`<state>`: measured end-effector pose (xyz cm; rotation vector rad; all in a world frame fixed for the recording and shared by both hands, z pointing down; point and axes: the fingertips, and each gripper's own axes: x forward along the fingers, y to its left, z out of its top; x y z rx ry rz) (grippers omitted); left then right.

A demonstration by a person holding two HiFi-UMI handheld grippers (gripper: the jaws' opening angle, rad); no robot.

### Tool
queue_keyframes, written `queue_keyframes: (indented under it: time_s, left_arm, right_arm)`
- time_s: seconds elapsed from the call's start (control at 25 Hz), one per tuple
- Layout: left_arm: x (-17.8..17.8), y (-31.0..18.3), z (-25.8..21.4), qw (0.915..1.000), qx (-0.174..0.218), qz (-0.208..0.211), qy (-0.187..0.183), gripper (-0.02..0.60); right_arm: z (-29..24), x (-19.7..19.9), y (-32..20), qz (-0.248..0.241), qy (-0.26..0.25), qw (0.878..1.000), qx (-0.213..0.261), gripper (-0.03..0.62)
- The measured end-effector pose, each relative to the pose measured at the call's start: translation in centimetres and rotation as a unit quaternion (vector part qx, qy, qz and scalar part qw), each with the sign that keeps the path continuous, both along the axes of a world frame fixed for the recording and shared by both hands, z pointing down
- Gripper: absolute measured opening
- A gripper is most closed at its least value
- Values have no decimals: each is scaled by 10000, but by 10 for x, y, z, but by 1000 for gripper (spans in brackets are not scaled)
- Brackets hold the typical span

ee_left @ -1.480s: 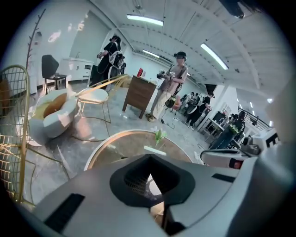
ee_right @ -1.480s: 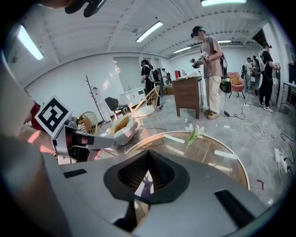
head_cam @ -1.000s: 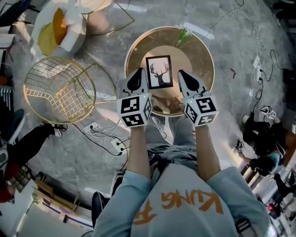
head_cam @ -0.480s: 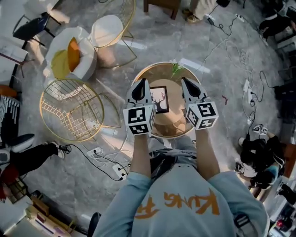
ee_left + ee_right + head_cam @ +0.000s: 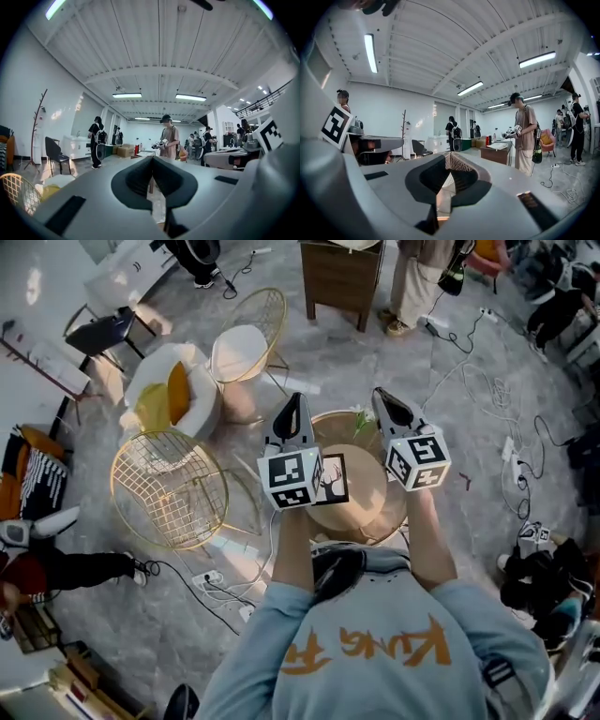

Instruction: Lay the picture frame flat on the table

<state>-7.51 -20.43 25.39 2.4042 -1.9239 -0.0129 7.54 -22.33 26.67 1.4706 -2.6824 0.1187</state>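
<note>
A black picture frame (image 5: pixel 332 480) with a deer silhouette appears to lie flat on the round wooden table (image 5: pixel 367 493); the left marker cube hides its left edge. Both grippers are held up high above the table, side by side, and point out level into the room. My left gripper (image 5: pixel 292 403) is shut with nothing in it, its dark tips meeting in the left gripper view (image 5: pixel 152 158). My right gripper (image 5: pixel 382 396) looks shut and empty too, with its pads together in the right gripper view (image 5: pixel 446 155). Neither gripper view shows the frame.
A gold wire chair (image 5: pixel 169 486) stands left of the table, with a white chair holding a yellow cushion (image 5: pixel 173 397) and another cushioned wire chair (image 5: pixel 242 348) behind it. A brown cabinet (image 5: pixel 341 274) and people stand further off. Cables (image 5: pixel 220 582) trail on the floor.
Both grippers have risen away from the table and now point outward. The head view has pulled back, so the table and frame look smaller. The frame stays on the table.
</note>
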Motion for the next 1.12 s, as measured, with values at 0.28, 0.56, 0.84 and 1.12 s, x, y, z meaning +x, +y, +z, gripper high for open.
queue_keyframes:
  time_s: [0.28,0.56,0.84,1.12]
  left_arm:
    - [-1,8,-22,9993,252,-222,-159,20]
    - [2,11,-31,9988,326,-290,-221,20]
    - [4,13,-27,9989,296,-296,-201,20]
    - [-11,10,-21,9990,282,-293,-167,20]
  right_arm:
    - [-18,6,3,-108,58,9996,237,-3]
    - [-30,10,5,-117,26,9992,391,-3]
    - [-29,12,7,-96,47,9991,416,-3]
    - [-28,-7,7,-151,110,9987,472,-3]
